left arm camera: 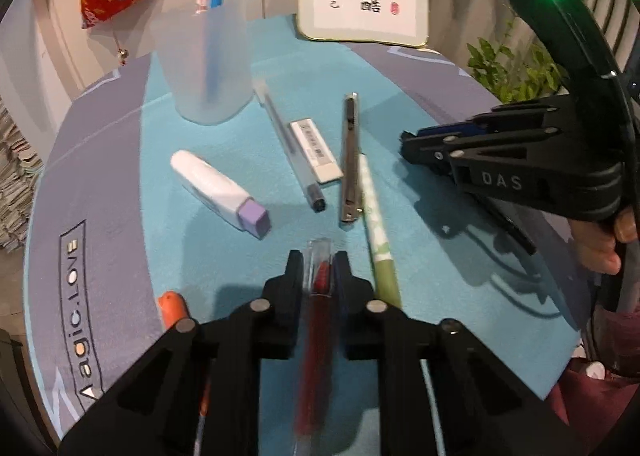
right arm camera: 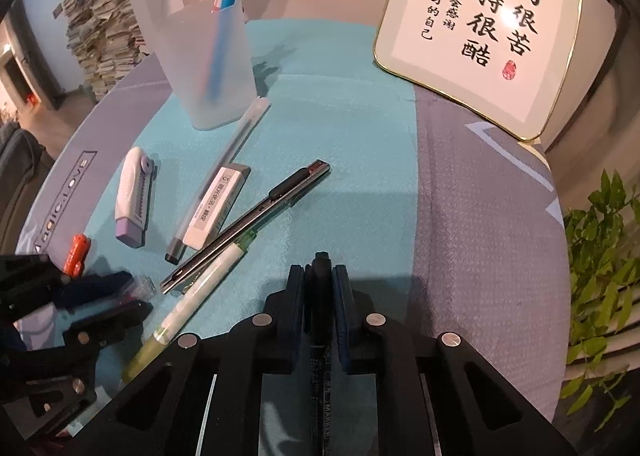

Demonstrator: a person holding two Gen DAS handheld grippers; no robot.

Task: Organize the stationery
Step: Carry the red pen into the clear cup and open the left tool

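While both claws grip lengthwise | left gripper [left arm camera: 318, 264] clamps red pen [left arm camera: 318, 288] | right gripper [right arm camera: 318, 280] clamps black marker [right arm camera: 320, 296] | likely bound for frosted cup [right arm camera: 208, 67], pens upright.

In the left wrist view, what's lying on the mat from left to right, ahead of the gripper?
Orange pen → correction tape → clear pen → eraser → metal cutter → green pen → right gripper, shut on a black marker.
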